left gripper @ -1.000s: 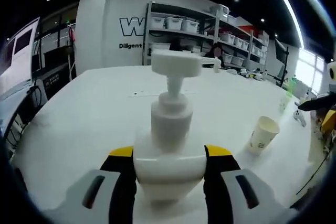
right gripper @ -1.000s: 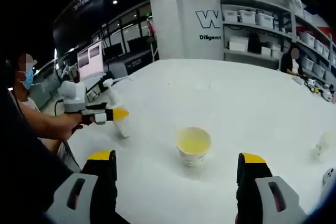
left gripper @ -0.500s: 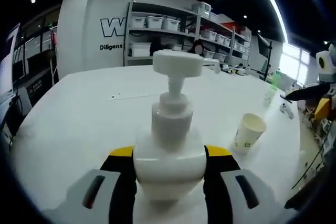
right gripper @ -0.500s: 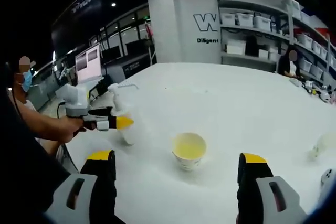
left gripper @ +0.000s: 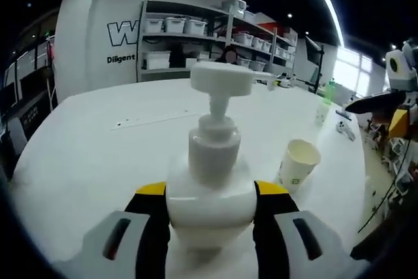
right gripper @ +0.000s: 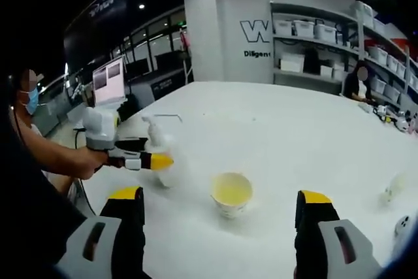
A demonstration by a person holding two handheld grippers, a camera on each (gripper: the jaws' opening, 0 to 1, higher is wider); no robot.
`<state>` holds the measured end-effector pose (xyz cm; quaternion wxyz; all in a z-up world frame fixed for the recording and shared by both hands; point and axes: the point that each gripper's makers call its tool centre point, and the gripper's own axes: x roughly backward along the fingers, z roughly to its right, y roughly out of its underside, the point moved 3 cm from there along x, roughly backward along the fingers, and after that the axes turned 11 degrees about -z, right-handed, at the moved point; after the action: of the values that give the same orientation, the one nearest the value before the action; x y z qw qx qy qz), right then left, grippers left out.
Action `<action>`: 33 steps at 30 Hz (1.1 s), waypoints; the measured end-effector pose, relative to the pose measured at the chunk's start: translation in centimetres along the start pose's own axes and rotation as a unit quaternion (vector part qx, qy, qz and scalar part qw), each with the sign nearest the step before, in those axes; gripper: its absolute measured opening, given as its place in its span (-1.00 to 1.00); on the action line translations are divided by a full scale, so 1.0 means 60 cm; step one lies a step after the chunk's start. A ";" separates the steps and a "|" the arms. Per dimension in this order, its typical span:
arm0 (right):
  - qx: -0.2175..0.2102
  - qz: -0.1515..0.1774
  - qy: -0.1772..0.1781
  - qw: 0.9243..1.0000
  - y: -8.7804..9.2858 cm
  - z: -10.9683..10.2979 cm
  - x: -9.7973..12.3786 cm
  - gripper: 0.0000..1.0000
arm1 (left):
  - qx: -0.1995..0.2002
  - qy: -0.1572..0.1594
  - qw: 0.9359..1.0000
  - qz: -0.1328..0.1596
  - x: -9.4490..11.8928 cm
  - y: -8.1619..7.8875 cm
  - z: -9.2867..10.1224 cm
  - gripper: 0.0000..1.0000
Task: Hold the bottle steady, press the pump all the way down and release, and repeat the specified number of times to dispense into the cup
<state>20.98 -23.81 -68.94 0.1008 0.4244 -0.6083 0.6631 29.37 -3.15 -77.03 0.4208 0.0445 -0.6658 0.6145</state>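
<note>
A white pump bottle (left gripper: 210, 181) stands between the jaws of my left gripper (left gripper: 210, 210), which is shut on its body; the pump head is up, its spout pointing right. A paper cup (left gripper: 298, 164) stands on the white table to the bottle's right. In the right gripper view the cup (right gripper: 231, 193) sits ahead, yellowish inside, with the bottle (right gripper: 160, 155) and the left gripper (right gripper: 140, 160) to its left. My right gripper (right gripper: 221, 213) is open, its jaws wide apart and nearer than the cup, touching nothing.
The white table (right gripper: 281, 129) stretches far behind the cup. A person's arm (right gripper: 62, 158) holds the left gripper at the table's left edge. Small objects (right gripper: 392, 191) lie at the far right. Shelves with bins (left gripper: 196, 27) line the back wall.
The left gripper has carried the bottle closer to the cup. The right gripper stays open and nearly still.
</note>
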 end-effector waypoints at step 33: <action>0.076 0.002 -0.052 0.996 -0.066 -0.008 0.005 0.48 | -0.060 0.083 0.994 -0.037 -0.053 -0.023 0.085 -0.06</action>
<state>23.18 -22.57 -65.84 0.0349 0.4633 -0.5618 0.6845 29.62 -9.30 -77.34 0.4986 -0.0072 -0.6621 0.5594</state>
